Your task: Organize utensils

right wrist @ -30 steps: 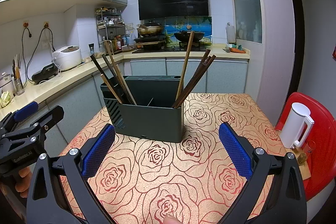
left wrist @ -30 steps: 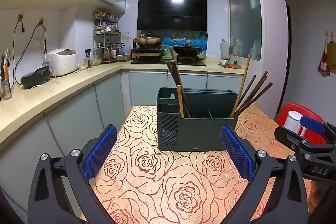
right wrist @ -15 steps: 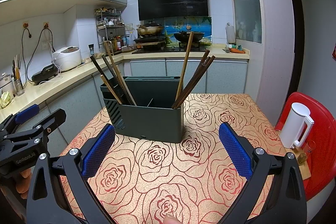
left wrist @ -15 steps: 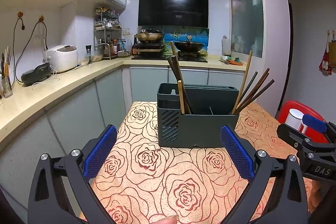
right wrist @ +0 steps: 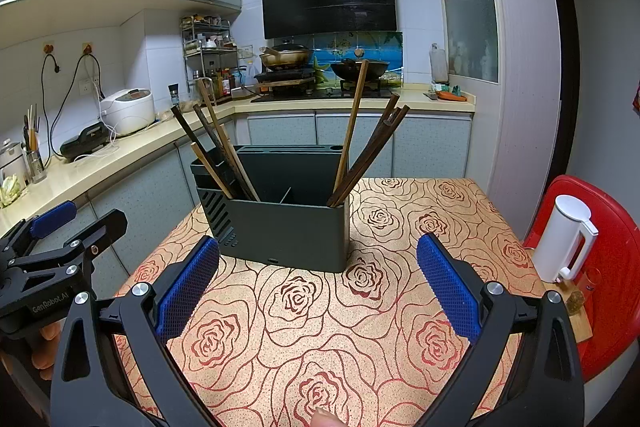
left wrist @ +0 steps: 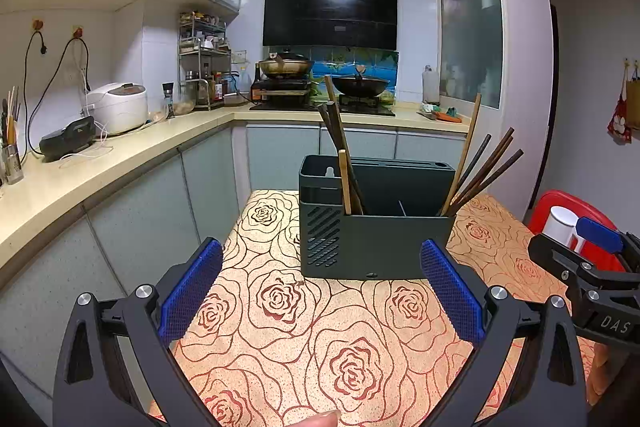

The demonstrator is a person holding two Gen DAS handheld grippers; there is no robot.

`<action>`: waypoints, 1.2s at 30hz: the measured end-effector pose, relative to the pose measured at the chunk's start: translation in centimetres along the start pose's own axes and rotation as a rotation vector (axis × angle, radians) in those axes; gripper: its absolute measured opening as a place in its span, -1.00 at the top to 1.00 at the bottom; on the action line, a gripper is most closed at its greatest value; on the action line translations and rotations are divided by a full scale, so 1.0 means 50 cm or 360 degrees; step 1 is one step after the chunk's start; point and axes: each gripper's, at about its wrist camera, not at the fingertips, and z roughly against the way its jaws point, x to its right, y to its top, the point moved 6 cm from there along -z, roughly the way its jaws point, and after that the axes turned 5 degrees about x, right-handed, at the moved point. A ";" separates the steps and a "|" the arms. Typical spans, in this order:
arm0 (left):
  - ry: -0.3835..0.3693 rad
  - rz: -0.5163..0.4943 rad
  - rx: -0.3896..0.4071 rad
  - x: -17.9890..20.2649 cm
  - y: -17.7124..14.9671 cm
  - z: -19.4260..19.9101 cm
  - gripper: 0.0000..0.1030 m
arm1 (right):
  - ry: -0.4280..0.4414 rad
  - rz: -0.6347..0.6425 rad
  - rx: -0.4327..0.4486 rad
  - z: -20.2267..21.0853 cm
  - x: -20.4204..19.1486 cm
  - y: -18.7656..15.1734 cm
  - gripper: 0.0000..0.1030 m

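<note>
Utensils: dark and pale wooden chopsticks, one bundle (right wrist: pixel 224 151) leaning out of the left end compartment and one bundle (right wrist: pixel 364 151) out of the right end compartment of a dark grey rectangular plastic utensil holder (right wrist: pixel 288 227), which stands on a table covered in a tan rose-patterned cloth (right wrist: pixel 304 311). A red plastic stool (right wrist: pixel 612 267) beside the table bears a white electric kettle (right wrist: pixel 566 239). Left gripper (left wrist: pixel 320 291) and right gripper (right wrist: pixel 316 287), black with blue ribbed pads, both spread wide and empty, hover above the cloth, short of the holder.
</note>
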 end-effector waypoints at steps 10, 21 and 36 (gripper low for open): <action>-0.0005 -0.0004 -0.0005 0.001 -0.002 -0.001 -0.86 | -0.0001 0.0000 0.0000 0.000 0.000 0.000 -0.87; -0.0004 -0.0003 -0.0005 0.001 -0.001 -0.001 -0.86 | 0.0001 -0.0002 -0.0003 0.000 0.000 -0.001 -0.87; 0.0013 0.0029 0.0041 -0.011 0.000 0.004 -0.86 | 0.0001 0.0002 -0.0013 -0.002 -0.003 -0.005 -0.87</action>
